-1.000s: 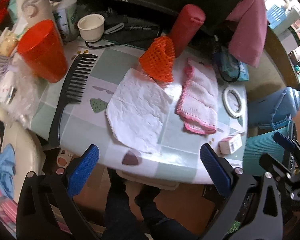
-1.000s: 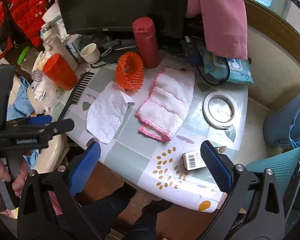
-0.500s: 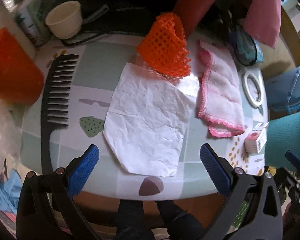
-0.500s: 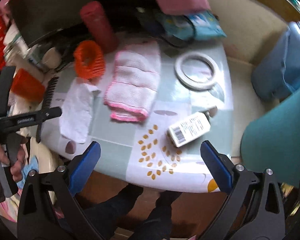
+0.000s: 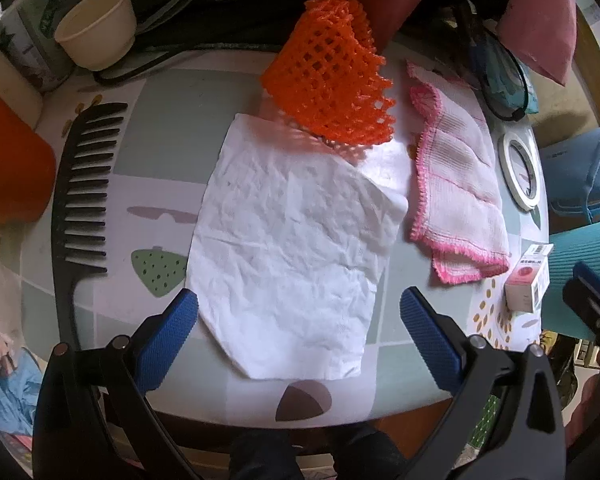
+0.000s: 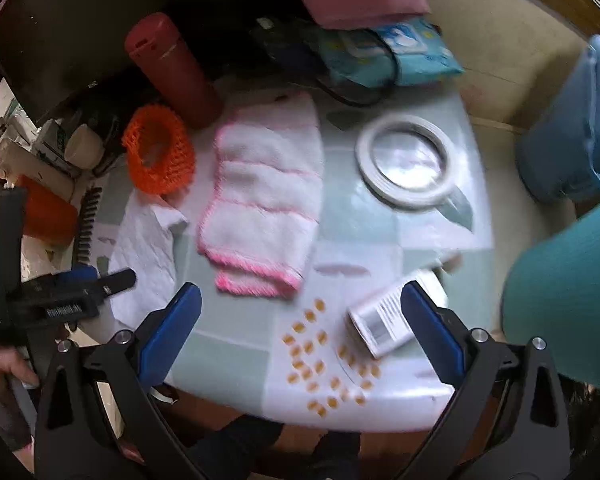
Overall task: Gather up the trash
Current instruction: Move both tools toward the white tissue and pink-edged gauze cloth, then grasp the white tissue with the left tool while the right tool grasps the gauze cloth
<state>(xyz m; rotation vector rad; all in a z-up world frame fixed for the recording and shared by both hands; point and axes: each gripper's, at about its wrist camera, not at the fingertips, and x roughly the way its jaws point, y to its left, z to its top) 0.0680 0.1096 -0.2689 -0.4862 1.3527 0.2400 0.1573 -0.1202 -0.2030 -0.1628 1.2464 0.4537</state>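
Note:
A crumpled white paper sheet (image 5: 292,240) lies flat on the table; it also shows in the right wrist view (image 6: 144,256). An orange foam net (image 5: 332,80) rests on its far edge and shows in the right wrist view (image 6: 158,156) too. My left gripper (image 5: 298,332) is open and empty, just above the paper's near edge. A small white carton (image 6: 396,316) lies near the table's front right; it also shows in the left wrist view (image 5: 528,284). My right gripper (image 6: 300,328) is open and empty, its right finger next to the carton.
A pink-edged cloth (image 5: 456,196), a tape roll (image 6: 408,160), a black comb (image 5: 84,200), a red cup (image 5: 8,160), a paper cup (image 5: 96,26) and a dark red bottle (image 6: 172,68) crowd the table (image 5: 180,128). A teal chair (image 6: 568,300) stands right.
My left gripper has moved forward and down over the white paper. My right gripper has swung right and closer to the small carton.

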